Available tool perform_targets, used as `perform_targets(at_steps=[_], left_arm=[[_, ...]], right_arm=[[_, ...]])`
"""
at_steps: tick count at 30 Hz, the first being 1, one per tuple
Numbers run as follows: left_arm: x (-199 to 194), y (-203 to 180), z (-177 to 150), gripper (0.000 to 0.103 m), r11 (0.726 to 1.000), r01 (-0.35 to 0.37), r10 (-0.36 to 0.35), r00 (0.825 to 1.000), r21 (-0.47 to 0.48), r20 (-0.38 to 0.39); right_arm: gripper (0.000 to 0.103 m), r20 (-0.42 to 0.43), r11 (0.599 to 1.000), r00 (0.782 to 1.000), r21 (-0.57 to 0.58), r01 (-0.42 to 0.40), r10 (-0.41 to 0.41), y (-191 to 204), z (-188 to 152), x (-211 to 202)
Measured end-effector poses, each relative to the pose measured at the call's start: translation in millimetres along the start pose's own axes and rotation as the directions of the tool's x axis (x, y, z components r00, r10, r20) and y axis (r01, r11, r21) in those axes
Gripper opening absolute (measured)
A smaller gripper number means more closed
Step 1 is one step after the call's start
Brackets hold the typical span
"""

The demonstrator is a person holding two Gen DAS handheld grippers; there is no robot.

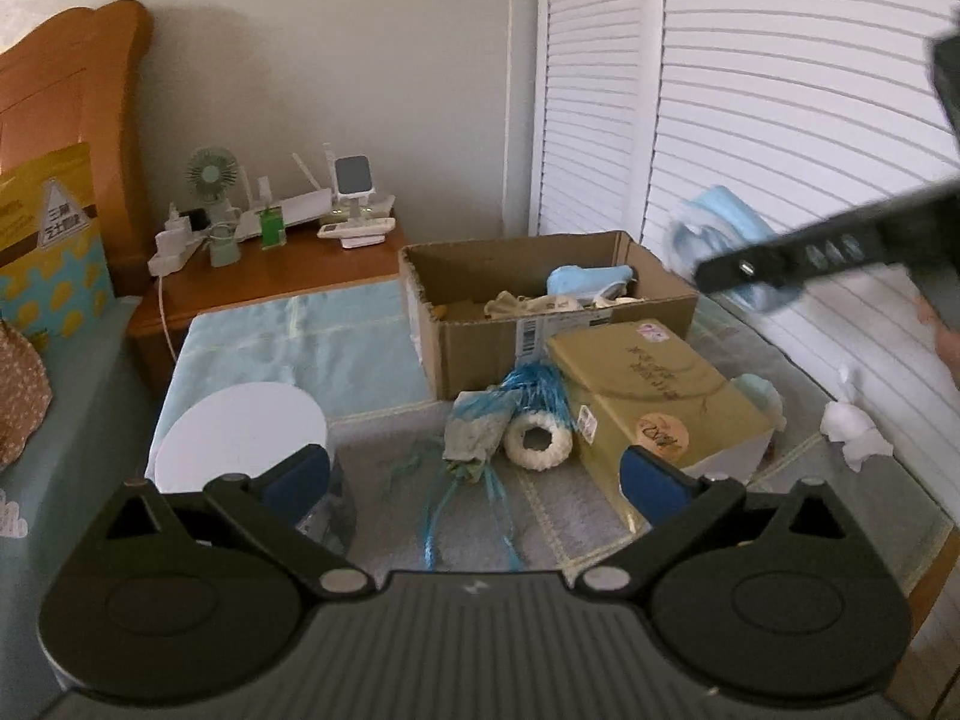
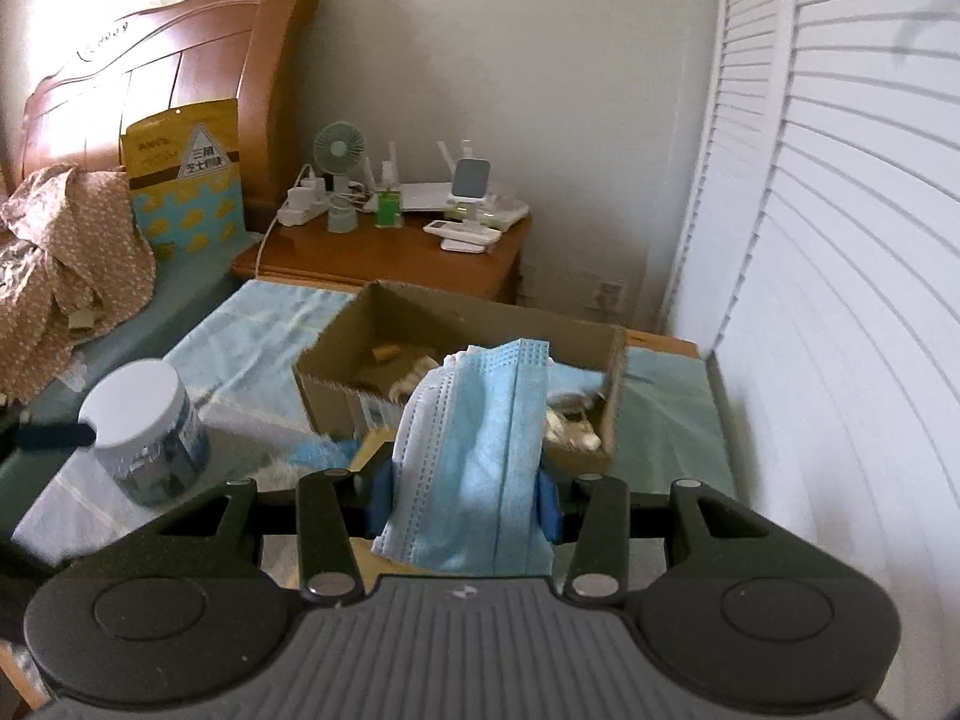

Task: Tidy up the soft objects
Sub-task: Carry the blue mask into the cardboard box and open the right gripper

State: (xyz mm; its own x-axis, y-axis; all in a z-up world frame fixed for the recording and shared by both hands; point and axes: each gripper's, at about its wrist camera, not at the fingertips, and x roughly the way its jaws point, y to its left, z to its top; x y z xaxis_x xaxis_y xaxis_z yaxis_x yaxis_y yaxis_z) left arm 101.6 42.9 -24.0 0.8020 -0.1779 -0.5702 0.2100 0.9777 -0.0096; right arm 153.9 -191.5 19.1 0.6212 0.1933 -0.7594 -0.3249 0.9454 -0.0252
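My right gripper (image 2: 465, 501) is shut on a light blue face mask (image 2: 474, 456), held up in front of the open cardboard box (image 2: 336, 378). In the left wrist view the same mask (image 1: 720, 228) hangs from the right gripper (image 1: 750, 270) at the upper right, beside the box (image 1: 480, 354). The box holds a blue soft item (image 1: 591, 282) and pale cloth pieces (image 1: 528, 303). My left gripper (image 1: 474, 480) is open and empty, low over the table. Ahead of it lie a white fluffy ring (image 1: 537, 438), a blue tassel bundle (image 1: 534, 390) and a grey-blue cloth (image 1: 477, 432).
A white-lidded jar (image 1: 240, 438) stands by my left finger, also in the right wrist view (image 2: 144, 438). A yellow-green carton (image 1: 660, 402) lies right of the ring. White tissue (image 1: 852, 426) sits far right. A nightstand (image 2: 384, 252) with a fan stands behind; louvred doors (image 2: 840, 300) at right.
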Motion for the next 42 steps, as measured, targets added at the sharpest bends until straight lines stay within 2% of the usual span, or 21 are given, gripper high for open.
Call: perform_targets(at_steps=[3,9,16,23,26,28,30,36,42], left_arm=[[-6,2,-8,0.102,0.999,-0.047,0.047,0.998,-0.011,0.031],[-7,8,-21,0.102,0.987,-0.158,0.157,0.987,0.031,0.026],[-5,22,-26,0.102,0.984,-0.176,0.176,0.984,-0.010,-0.008],[-10,33,-29,0.102,0.963,-0.264,0.264,0.965,-0.048,-0.007],[-13,37,-30,0.102,0.959,-0.277,0.276,0.961,-0.059,-0.014],[-14,39,-31,0.102,0.959,-0.275,0.274,0.961,-0.067,-0.020],[-15,40,-31,0.102,0.960,-0.268,0.267,0.963,-0.075,-0.024],[-18,39,-31,0.102,0.969,-0.227,0.225,0.974,-0.093,-0.029],[-22,33,-31,0.102,0.974,-0.211,0.208,0.977,-0.084,-0.033]], right_arm=[[0.050,-0.008,1.000,1.000,-0.006,-0.029,0.029,3,15,17],[0.050,-0.034,0.997,0.998,-0.051,-0.060,0.058,13,42,52],[0.050,-0.041,0.992,0.996,-0.096,-0.085,0.082,29,76,90],[0.051,-0.072,0.992,0.994,-0.086,-0.090,0.084,38,96,131],[0.062,-0.076,0.992,0.992,-0.077,-0.102,0.096,42,96,145],[0.092,-0.075,0.992,0.991,-0.064,-0.112,0.108,42,94,151],[0.102,-0.058,0.992,0.992,-0.052,-0.112,0.109,41,91,149],[0.103,-0.052,0.994,0.993,-0.038,-0.107,0.105,35,85,131],[0.103,-0.036,0.995,0.995,-0.030,-0.096,0.095,29,76,100]])
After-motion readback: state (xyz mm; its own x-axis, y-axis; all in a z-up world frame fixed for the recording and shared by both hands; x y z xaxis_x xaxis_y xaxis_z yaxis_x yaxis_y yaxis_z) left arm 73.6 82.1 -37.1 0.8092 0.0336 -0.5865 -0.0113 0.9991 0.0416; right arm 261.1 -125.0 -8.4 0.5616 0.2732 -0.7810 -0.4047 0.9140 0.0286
